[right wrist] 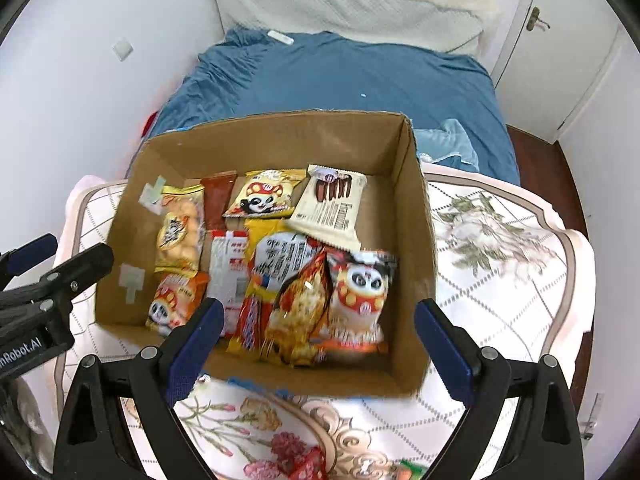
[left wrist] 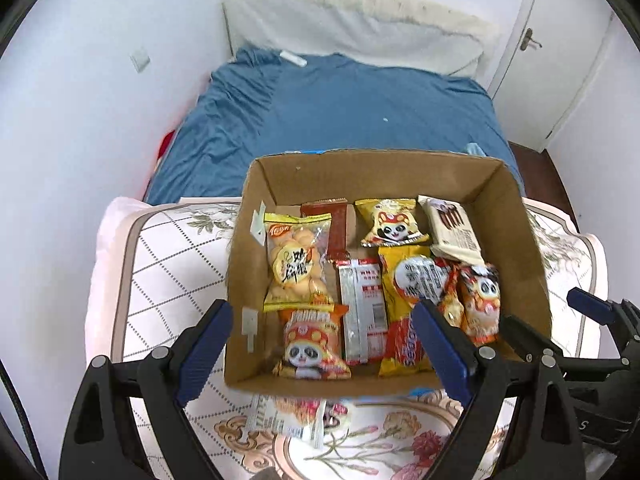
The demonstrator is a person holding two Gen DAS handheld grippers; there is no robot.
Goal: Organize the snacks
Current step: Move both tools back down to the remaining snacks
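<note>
Cardboard box [right wrist: 416, 216] holds snack packets [right wrist: 362, 292] (perhaps ten).

A home bedroom: a bed [left wrist: 340, 108] under a rumpled blue sheet with a white pillow [left wrist: 360, 28] at its head, white walls, a light switch [left wrist: 140, 59], and a white door [left wrist: 560, 60] with a lever handle.

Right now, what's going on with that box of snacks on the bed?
A person with a gripper in each hand is sorting snacks into a cardboard box set on a floral quilt. The left gripper and right gripper both hover open over the box's near edge, holding nothing. Most packets already lie inside, including a biscuit bag. One packet lies outside on the quilt, just in front of the box.
</note>
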